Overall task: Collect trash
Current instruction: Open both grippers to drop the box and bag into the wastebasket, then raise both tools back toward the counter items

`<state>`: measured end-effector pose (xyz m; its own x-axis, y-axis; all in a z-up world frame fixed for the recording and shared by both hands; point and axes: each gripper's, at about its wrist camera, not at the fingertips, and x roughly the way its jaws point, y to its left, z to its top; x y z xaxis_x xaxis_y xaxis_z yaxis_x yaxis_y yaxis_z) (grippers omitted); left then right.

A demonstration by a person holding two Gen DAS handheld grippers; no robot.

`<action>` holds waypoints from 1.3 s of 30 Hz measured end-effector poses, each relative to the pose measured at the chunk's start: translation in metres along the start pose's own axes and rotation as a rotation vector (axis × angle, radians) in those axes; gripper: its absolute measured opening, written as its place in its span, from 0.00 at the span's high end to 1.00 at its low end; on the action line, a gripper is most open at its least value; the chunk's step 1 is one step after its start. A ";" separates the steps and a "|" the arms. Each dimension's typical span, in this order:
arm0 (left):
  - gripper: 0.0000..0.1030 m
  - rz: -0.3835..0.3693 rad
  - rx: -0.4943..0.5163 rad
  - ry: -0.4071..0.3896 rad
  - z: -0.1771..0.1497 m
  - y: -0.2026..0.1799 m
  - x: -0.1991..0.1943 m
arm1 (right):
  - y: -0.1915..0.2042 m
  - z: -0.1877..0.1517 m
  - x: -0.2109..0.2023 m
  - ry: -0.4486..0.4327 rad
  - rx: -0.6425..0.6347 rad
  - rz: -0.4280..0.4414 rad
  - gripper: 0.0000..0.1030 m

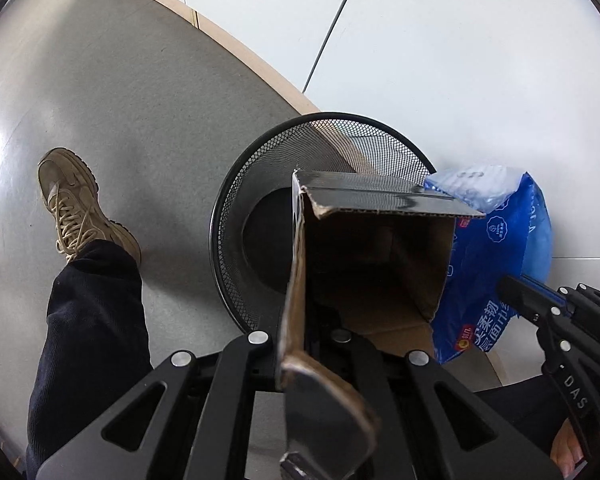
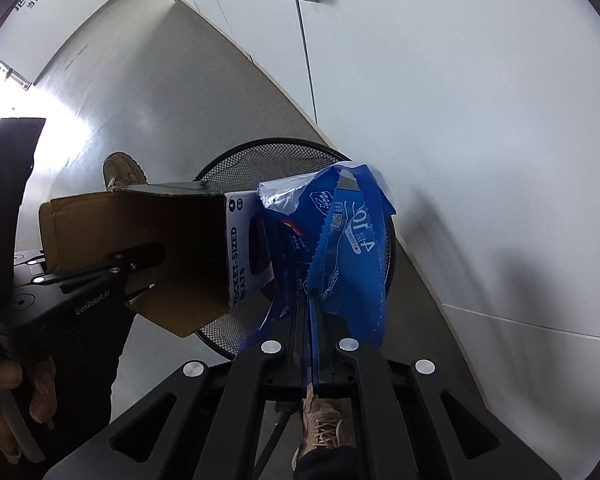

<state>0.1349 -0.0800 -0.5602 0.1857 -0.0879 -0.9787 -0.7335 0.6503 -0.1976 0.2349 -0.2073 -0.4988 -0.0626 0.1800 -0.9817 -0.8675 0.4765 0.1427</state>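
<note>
A black mesh waste bin (image 1: 236, 216) stands on the grey floor by a white cabinet; it also shows in the right wrist view (image 2: 236, 160). My left gripper (image 1: 300, 312) is shut on the wall of an open cardboard box (image 1: 380, 256), held over the bin's mouth; the box (image 2: 172, 248) and left gripper (image 2: 140, 264) show in the right wrist view. My right gripper (image 2: 311, 300) is shut on a blue plastic wrapper (image 2: 348, 240), held over the bin beside the box; the wrapper (image 1: 496, 248) and right gripper (image 1: 516, 292) show at the left view's right.
White cabinet doors (image 1: 460, 60) with handles rise right behind the bin, over a tan baseboard (image 1: 244, 48). The person's tan shoe (image 1: 76, 208) and dark trouser leg (image 1: 92, 320) stand on the grey floor (image 1: 120, 92) left of the bin.
</note>
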 end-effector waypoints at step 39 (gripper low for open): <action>0.04 -0.010 -0.038 -0.362 0.037 0.046 -0.202 | 0.028 0.038 -0.127 -0.232 -0.050 0.039 0.09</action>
<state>0.0877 -0.0046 -0.3696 0.4078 0.1832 -0.8945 -0.7528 0.6219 -0.2158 0.2371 -0.1839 -0.3656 0.0138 0.3928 -0.9195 -0.8904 0.4232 0.1674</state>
